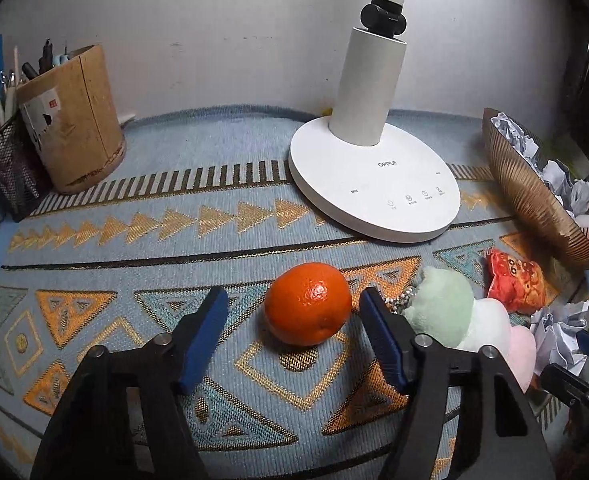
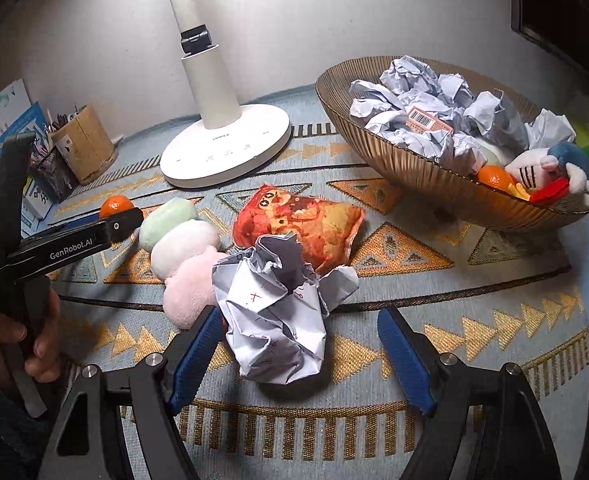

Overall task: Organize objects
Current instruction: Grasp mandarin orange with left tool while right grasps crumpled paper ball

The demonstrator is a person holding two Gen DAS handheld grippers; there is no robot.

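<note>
An orange [image 1: 307, 303] lies on the patterned cloth between the open fingers of my left gripper [image 1: 294, 304], not touched; it also shows in the right wrist view [image 2: 115, 206]. My right gripper [image 2: 300, 322] is open around a crumpled paper ball [image 2: 278, 312] on the cloth; the left pad [image 2: 198, 354] is close to it. The brown ribbed bowl [image 2: 414, 172] at the right holds several paper balls, another orange [image 2: 494, 177] and a plush toy [image 2: 550, 172]. A pastel plush [image 2: 182, 248] and a red-orange plush bag [image 2: 298, 224] lie between the grippers.
A white lamp base [image 1: 374, 184] stands behind the orange. A cardboard pen holder [image 1: 74, 120] and a mesh cup [image 1: 6, 172] stand at the far left by the wall. The bowl shows in the left wrist view [image 1: 534, 200] at the right edge.
</note>
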